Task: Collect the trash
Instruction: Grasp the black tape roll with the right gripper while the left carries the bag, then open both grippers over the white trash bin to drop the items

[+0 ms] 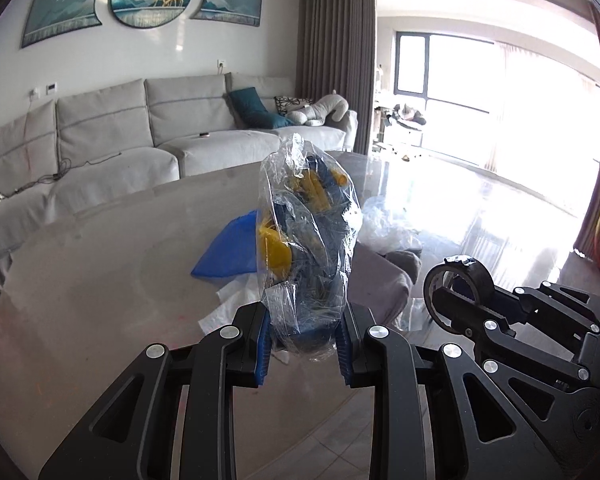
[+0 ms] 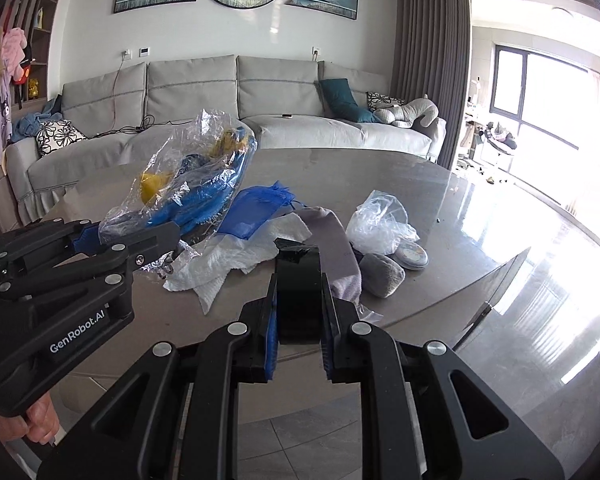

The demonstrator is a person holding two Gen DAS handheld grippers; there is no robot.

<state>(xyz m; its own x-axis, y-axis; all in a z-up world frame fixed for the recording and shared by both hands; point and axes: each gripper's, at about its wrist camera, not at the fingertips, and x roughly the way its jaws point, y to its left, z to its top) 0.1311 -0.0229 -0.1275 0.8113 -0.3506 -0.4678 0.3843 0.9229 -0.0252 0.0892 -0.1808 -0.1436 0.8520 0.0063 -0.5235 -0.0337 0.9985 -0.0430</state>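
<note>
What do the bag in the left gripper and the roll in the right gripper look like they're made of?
Bag: thin clear plastic film, crinkled and glossy, blue and yellow contents showing through. Roll: probably black adhesive tape, smooth and shiny, with a loose end at the top.

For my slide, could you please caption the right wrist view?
Right gripper clamps black tape roll; left gripper lifts clear plastic bag.

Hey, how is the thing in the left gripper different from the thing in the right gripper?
The left gripper is shut on a clear plastic bag, crinkled and see-through, with blue and yellow items inside. The right gripper is shut on a black tape roll, rigid, opaque and ring-shaped. The clear plastic bag stands tall above its gripper; the black tape roll is compact and sits between the fingers. Both are lifted off the table.
</note>
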